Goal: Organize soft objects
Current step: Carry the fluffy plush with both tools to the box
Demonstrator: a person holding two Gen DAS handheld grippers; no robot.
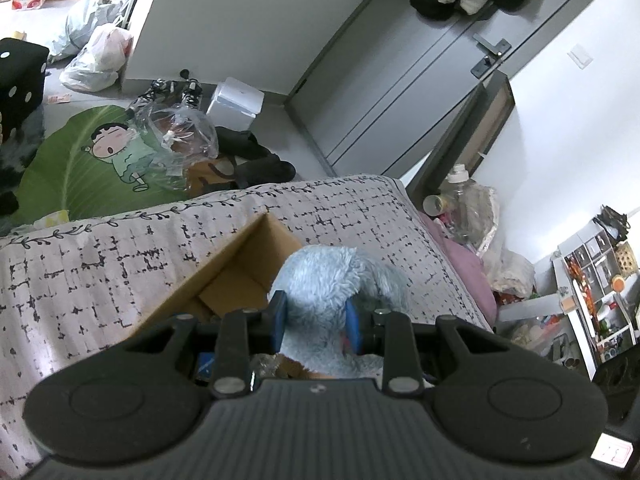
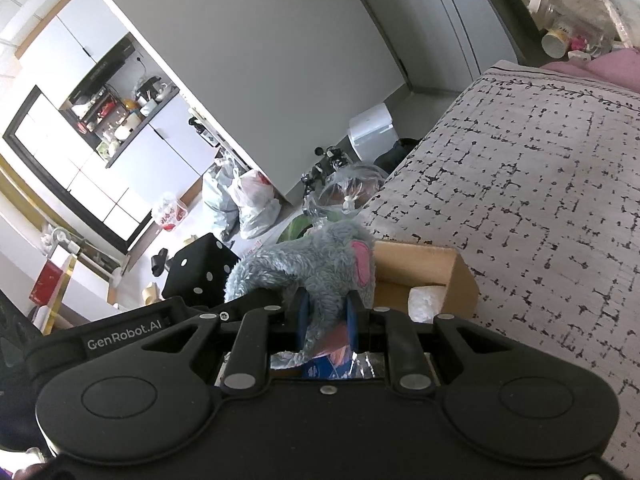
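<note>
Both grippers, left gripper (image 1: 316,318) and right gripper (image 2: 326,318), have jaws clamped on the grey plush mouse (image 2: 316,264) above the cardboard box (image 2: 424,276) at twelve o'clock; uneven release could drop it onto the bed (image 2: 540,184).

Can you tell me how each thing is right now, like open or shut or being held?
Left gripper: jaws shut on the plush toy.
Right gripper: jaws shut on the plush toy.
Plush toy: held by both grippers, above the box.
Cardboard box: open, lying on the bed, something white inside.
Bed cover: spread flat.
Door: shut.
Plastic bags: full, on the floor.
</note>
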